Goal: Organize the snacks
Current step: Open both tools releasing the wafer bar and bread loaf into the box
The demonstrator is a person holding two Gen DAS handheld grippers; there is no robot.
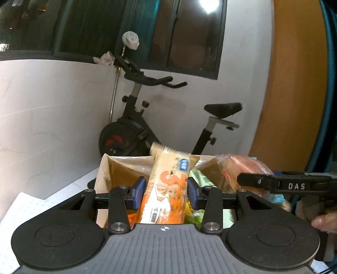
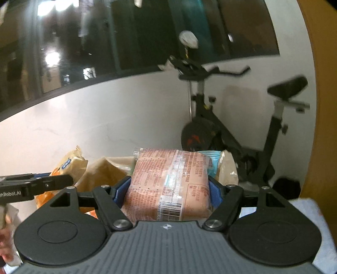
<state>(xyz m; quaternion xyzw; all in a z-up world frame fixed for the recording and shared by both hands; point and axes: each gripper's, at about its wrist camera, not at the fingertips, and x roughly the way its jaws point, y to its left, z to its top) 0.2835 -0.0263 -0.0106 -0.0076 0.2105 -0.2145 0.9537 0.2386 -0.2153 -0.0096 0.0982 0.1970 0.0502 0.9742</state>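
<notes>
Left gripper (image 1: pixel 166 195): narrow set, blue pads clamped on orange snack pack (image 1: pixel 166 189) mid-length, lifted over brown paper bag (image 1: pixel 118 172) at 12 o'clock. Pack light, crinkly, slippery film; contents likely crushable.

Right gripper (image 2: pixel 169 189): wider, clamped on pink snack pack (image 2: pixel 170 185) flanks. Soft, puffy, light.

Dim indoor light on both my views. A lamp's glare (image 1: pixel 208 5) burns at top centre of the left view; brighter reflections (image 2: pixel 51 57) smear the dark window (image 2: pixel 126 38) at upper left of the right. The bike (image 2: pixel 231 126) is motion-blurred there. Fisheye bends the wall (image 1: pixel 52 116) and darkens every corner.
</notes>
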